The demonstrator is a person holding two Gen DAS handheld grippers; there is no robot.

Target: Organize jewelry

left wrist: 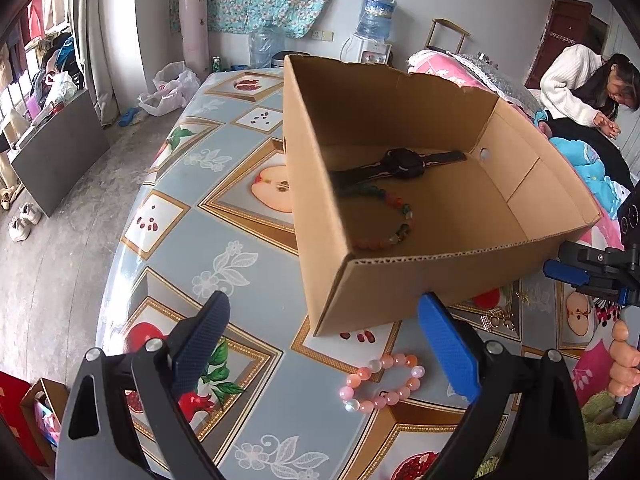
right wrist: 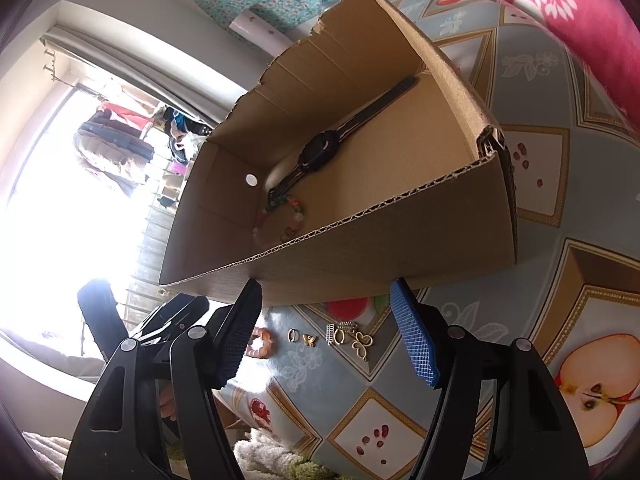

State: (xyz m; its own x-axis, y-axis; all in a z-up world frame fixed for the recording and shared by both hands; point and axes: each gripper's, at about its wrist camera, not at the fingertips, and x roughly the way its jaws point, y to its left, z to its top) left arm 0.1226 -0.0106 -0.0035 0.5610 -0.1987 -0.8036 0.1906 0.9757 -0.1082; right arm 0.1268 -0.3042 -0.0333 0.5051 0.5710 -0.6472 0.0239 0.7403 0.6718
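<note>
An open cardboard box [left wrist: 400,280] [right wrist: 400,232] stands on the table. Inside it lie a black watch [left wrist: 402,163] [right wrist: 320,152] and a multicoloured bead bracelet [left wrist: 394,220] [right wrist: 286,216]. A pink bead bracelet [left wrist: 380,384] [right wrist: 260,344] rests on the tablecloth in front of the box, between the fingers of my open left gripper [left wrist: 324,312]. Several small gold trinkets [right wrist: 346,336] [left wrist: 500,318] lie in front of my right gripper [right wrist: 326,292], which is open and empty. The right gripper [left wrist: 592,276] also shows at the right edge of the left wrist view.
The fruit-patterned tablecloth [left wrist: 240,240] drops off at the left to a bare floor with shoes [left wrist: 24,222]. A pink bedspread [right wrist: 560,8] lies beyond the table. A person in a white sweater [left wrist: 572,84] bends over at the far right. A water dispenser [left wrist: 374,28] stands by the wall.
</note>
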